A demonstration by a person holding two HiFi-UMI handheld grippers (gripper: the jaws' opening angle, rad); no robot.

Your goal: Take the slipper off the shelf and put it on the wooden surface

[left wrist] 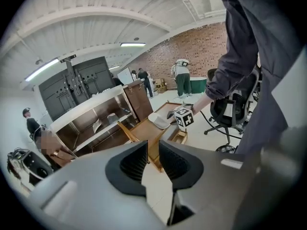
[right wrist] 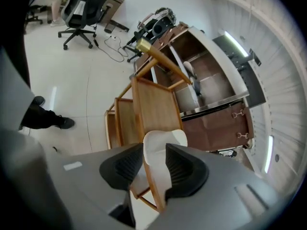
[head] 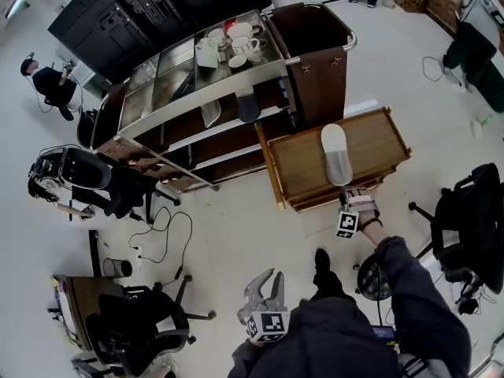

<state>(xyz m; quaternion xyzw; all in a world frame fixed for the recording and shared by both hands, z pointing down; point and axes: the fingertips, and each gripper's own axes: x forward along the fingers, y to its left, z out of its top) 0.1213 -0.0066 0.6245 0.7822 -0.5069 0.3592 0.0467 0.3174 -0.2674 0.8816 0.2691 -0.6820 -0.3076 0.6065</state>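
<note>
A white slipper (head: pixel 336 154) lies flat on the wooden table (head: pixel 303 160), sole up, with its heel toward the near edge. My right gripper (head: pixel 352 195) hovers at that near edge, just behind the heel. In the right gripper view the slipper (right wrist: pixel 160 143) shows between the parted jaws of the right gripper (right wrist: pixel 154 164), and the pads do not press on it. My left gripper (head: pixel 266 283) is held low near my body, away from the table. Its jaws stand slightly apart with nothing between them in the left gripper view (left wrist: pixel 153 162), where the slipper (left wrist: pixel 159 119) lies far ahead.
A steel shelf cart (head: pixel 205 93) with cups (head: pixel 228 46) on top stands behind the table, with a brown bin cart (head: pixel 315 61) beside it. Two pale things (head: pixel 246 105) lie on its middle shelf. An office chair (head: pixel 472 219) is at the right, and cables (head: pixel 165 235) run over the floor.
</note>
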